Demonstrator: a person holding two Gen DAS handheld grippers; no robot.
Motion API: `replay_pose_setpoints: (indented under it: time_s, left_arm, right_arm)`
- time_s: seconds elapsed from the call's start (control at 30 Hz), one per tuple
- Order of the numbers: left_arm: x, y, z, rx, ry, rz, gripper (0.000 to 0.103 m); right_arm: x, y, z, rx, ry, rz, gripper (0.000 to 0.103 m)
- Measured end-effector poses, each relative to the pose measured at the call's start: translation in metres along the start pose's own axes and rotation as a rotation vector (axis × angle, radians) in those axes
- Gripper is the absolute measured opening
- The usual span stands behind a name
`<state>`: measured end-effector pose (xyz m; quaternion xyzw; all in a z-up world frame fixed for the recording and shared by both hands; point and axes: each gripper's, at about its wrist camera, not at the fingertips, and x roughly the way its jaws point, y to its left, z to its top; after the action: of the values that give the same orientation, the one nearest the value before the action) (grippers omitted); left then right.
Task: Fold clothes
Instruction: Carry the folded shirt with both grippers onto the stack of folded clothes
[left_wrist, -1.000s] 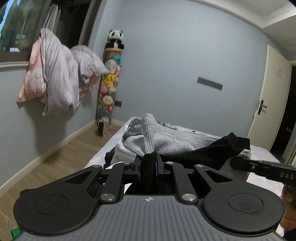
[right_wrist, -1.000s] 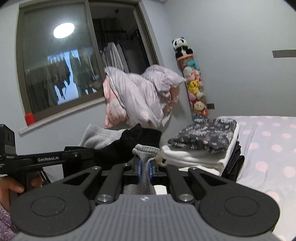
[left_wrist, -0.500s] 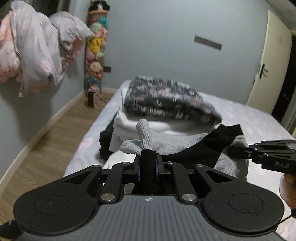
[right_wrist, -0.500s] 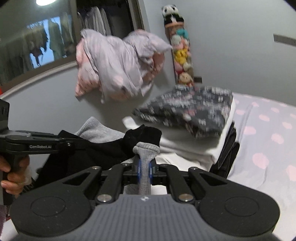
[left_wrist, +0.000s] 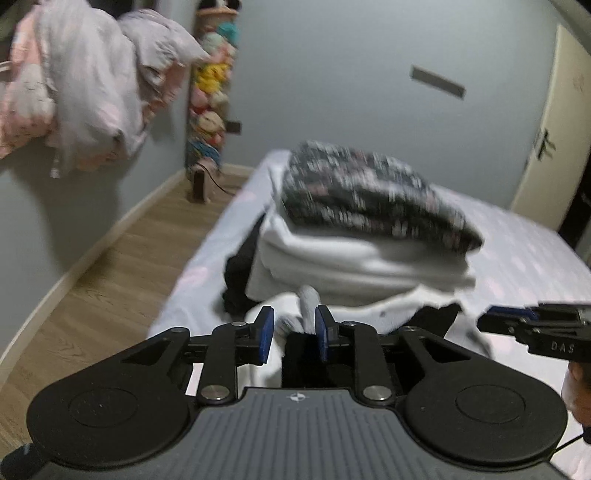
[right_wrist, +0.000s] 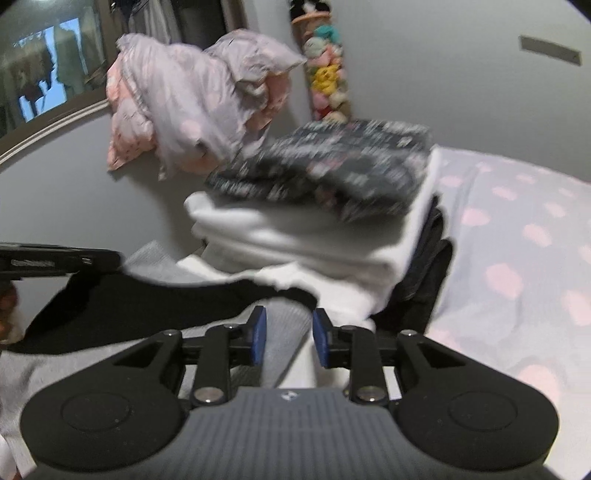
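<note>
Compared with a second back, both grippers have dropped from up in the air to just over the bed (right_wrist: 517, 229), and the grip is letting go. The left gripper (left_wrist: 293, 334) was pinched tight on the black part of the garment; now its blue pads (left_wrist: 266, 334) stand apart and are opening, with cloth lying loose between them, not pressed. Same on the right gripper (right_wrist: 289, 336): it had the grey ribbed cuff clamped, now the jaws are parting and the cuff sits slack in the gap.

The grey and black garment (right_wrist: 155, 306) lies at the near edge of the bed, right against the folded stack (right_wrist: 295, 236). It's ribbed knit in the grey, smooth flat black across the middle. The stack is thick white layers with a dark flowery piece (left_wrist: 369, 195) on top and something black poking out at its side. The bed sheet is pale with soft pink blobs.

Both views are smeared with motion blur, so the print on the top piece is unreadable. The gripper bodies hide the garment's near part, and a hand (right_wrist: 7, 306) is barely visible at the frame edge.
</note>
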<state>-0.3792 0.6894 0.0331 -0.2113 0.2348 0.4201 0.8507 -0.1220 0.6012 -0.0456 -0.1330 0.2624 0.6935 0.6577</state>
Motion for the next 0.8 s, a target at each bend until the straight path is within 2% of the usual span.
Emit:
replay_pose_setpoints:
  time_s: [0.03, 0.1, 0.17, 0.27, 0.3, 0.37, 0.4, 0.57, 0.63, 0.8]
  left_arm:
    - [-0.009, -0.001, 0.002, -0.007, -0.014, 0.006, 0.027]
    - [-0.029, -0.008, 0.002, 0.003, -0.025, 0.011, 0.027]
    - [-0.048, -0.019, -0.003, 0.031, -0.027, 0.013, 0.027]
    - [-0.070, -0.044, -0.019, 0.121, -0.019, 0.022, 0.027]
    - [-0.074, -0.052, -0.026, 0.151, -0.015, 0.025, 0.027]
    - [-0.078, -0.065, -0.041, 0.205, -0.006, 0.039, 0.027]
    - [-0.077, -0.070, -0.047, 0.225, 0.001, 0.048, 0.027]
    - [-0.055, -0.064, -0.066, 0.218, 0.050, 0.092, 0.027]
    - [-0.044, -0.055, -0.070, 0.194, 0.069, 0.096, 0.026]
    - [-0.021, -0.039, -0.080, 0.154, 0.103, 0.091, 0.025]
  right_arm:
    - [-0.009, 0.001, 0.001, 0.000, -0.011, 0.007, 0.038]
    - [-0.027, 0.003, 0.003, 0.001, -0.032, 0.021, 0.049]
    - [-0.043, 0.015, -0.002, -0.038, -0.047, 0.034, 0.049]
    - [-0.061, 0.035, -0.017, -0.081, -0.073, 0.049, 0.070]
    - [-0.067, 0.041, -0.022, -0.089, -0.085, 0.060, 0.070]
    - [-0.070, 0.054, -0.031, -0.134, -0.084, 0.050, 0.067]
    - [-0.069, 0.061, -0.035, -0.156, -0.062, 0.049, 0.057]
    - [-0.052, 0.072, -0.049, -0.148, 0.024, 0.113, 0.033]
    - [-0.043, 0.074, -0.055, -0.148, 0.047, 0.105, 0.030]
    - [-0.022, 0.072, -0.062, -0.138, 0.072, 0.122, 0.030]
